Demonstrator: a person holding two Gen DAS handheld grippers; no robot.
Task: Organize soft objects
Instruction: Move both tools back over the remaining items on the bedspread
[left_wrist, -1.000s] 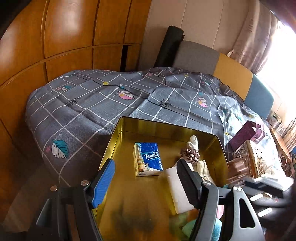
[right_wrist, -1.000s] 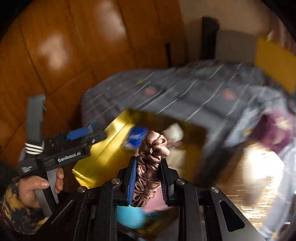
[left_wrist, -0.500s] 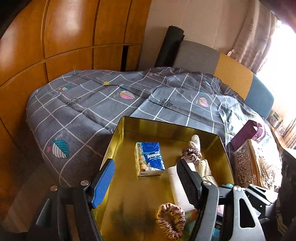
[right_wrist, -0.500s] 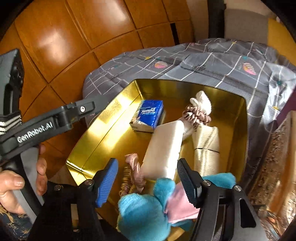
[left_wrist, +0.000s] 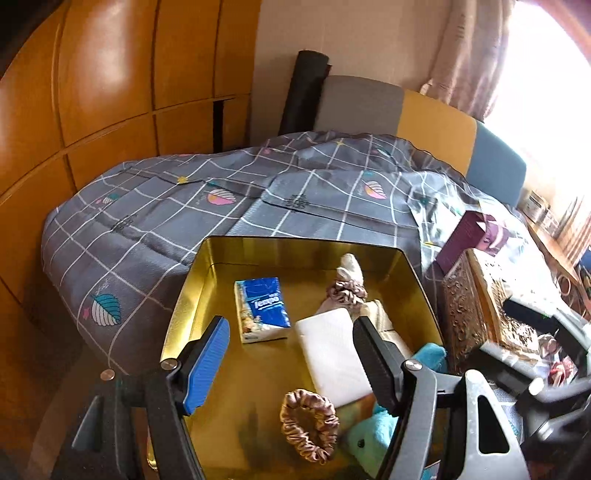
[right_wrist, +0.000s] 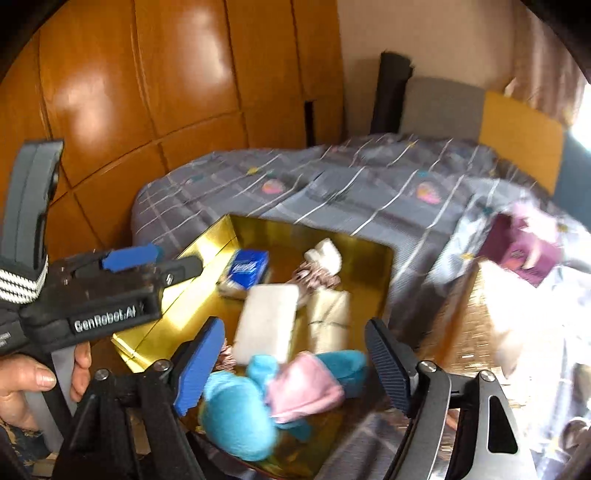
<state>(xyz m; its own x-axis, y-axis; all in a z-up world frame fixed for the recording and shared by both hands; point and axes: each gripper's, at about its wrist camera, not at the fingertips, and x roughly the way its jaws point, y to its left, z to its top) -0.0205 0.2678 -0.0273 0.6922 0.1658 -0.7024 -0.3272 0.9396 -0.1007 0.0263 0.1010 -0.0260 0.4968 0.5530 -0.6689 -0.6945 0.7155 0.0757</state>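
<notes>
Both grippers hover spread wide and empty — the left gripper (left_wrist: 291, 363) and right gripper (right_wrist: 295, 365) — over a gold tin (left_wrist: 295, 247) on the bed (left_wrist: 147, 221). A pink scrunchie (left_wrist: 309, 424) lies at the tin's near edge, beside a white pack (left_wrist: 332, 354); a blue tissue pack (left_wrist: 262, 308) sits farther in.

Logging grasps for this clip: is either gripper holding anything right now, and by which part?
Nothing is held. The left gripper and right gripper are both open and empty. The pink scrunchie lies loose in the gold tin.
</notes>
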